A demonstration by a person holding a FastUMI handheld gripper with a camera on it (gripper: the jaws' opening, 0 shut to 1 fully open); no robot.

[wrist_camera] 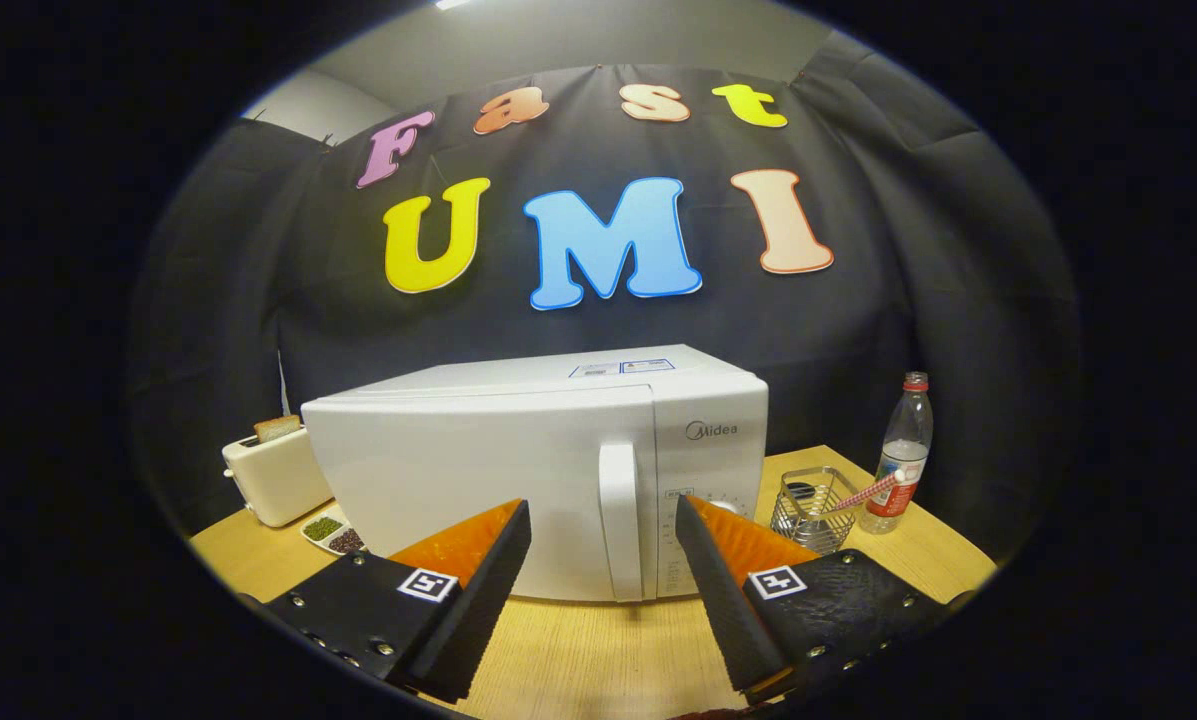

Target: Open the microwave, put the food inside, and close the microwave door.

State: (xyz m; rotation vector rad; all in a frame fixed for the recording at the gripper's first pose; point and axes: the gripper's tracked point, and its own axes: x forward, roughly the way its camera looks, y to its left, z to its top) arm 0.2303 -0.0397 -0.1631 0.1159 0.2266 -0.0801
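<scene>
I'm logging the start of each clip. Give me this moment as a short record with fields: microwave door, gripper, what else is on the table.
microwave: white, on the wooden table, door shut
door handle: vertical, just beyond the gap between the fingers
gripper: fingers spread apart, holding nothing
toaster: left of the microwave, bread slice in its slot
small dish: in front of the toaster
wire basket: right of the microwave
plastic bottle: beside the basket

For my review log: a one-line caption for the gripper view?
Open claw faces the shut microwave, handle just ahead between its fingers; toaster and bottle flank it.
</scene>
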